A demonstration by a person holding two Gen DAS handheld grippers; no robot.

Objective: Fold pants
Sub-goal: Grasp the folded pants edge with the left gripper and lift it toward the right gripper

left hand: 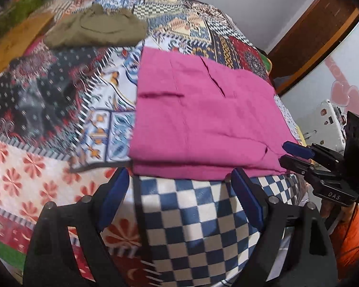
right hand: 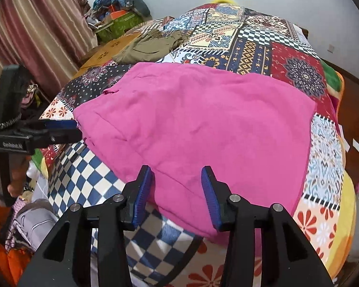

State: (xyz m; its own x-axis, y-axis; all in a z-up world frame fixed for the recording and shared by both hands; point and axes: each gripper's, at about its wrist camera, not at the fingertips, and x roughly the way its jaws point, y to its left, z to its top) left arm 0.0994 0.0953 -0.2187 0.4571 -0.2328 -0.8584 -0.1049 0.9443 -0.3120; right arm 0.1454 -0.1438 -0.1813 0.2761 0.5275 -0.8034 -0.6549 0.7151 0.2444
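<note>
1. While you hold both tools short of the cloth, note the left gripper (left hand: pixel 179 184): its blue pads are spread wide with nothing between them, hovering just off the near edge of the pink pants (left hand: pixel 203 114), over the blue-and-white checked patch of the patchwork bedspread (left hand: pixel 191 220).
2. Right gripper (right hand: pixel 177 186): pads likewise spread apart and empty, poised over the near edge of the pants; the left wrist view shows it at their near right corner.
3. Pink pants: lying on the bedspread, already folded into a compact layered rectangle, with stacked edges along the side facing you.
4. Handling, as a judgement: light, soft and limp cloth, not fragile and unlikely to slip from the ribbed pads. It will sag and unfold if lifted by one layer only.
5. Where to grip: pinch through all layers at the two near corners, one tool per corner, and keep the edge taut.
6. Beyond the pants: an olive garment (left hand: pixel 95 28) lies on the bedspread, well apart.
</note>
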